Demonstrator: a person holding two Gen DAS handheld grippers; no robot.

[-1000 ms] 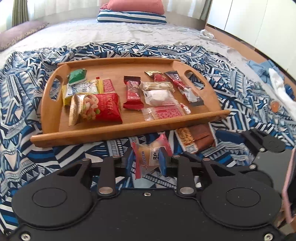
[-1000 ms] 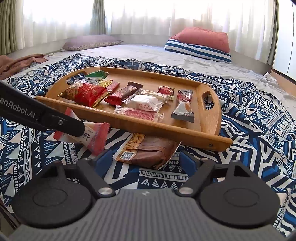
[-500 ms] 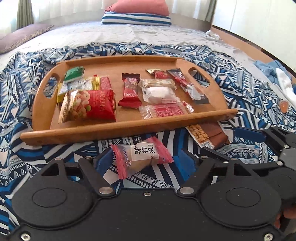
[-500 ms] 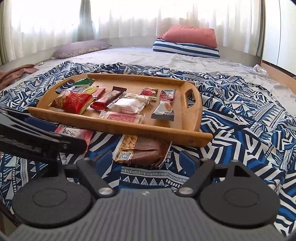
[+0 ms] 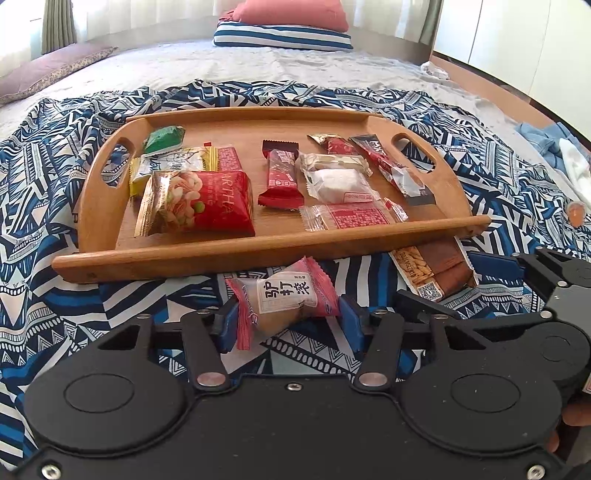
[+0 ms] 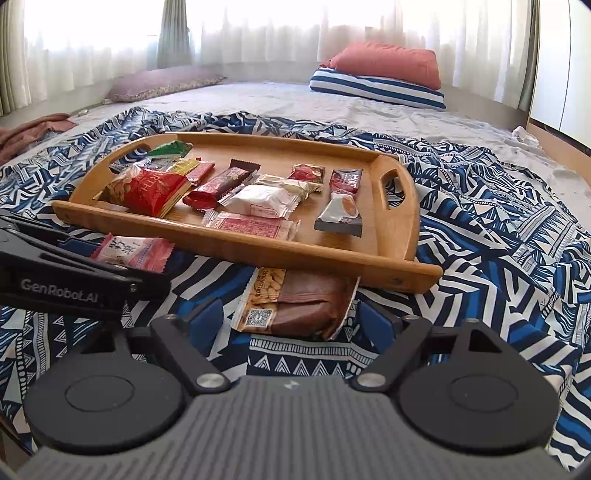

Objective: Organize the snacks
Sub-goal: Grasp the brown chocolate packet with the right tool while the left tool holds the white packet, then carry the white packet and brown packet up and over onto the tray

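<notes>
since a second ago the left hand-held gripper point(image 5: 288, 325) let its pink-ended wrapped sweet point(image 5: 284, 299) turn sideways; its jaws have just been closing, pinching it above the bed, before the wooden tray point(image 5: 258, 254). lift it over the rim. right hand-held gripper point(image 6: 291, 317) spread around one brown nut bar point(image 6: 295, 302). one tray, two snacks outside.

light: bright daylight via curtains point(image 6: 258, 33) | glare: window blown out | focus: sharp | edges: fisheye bend

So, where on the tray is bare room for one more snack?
Bare wood on the tray: a strip along the far rim, and a narrow gap between the nut bag and the red bar. The right half is crowded.
</notes>
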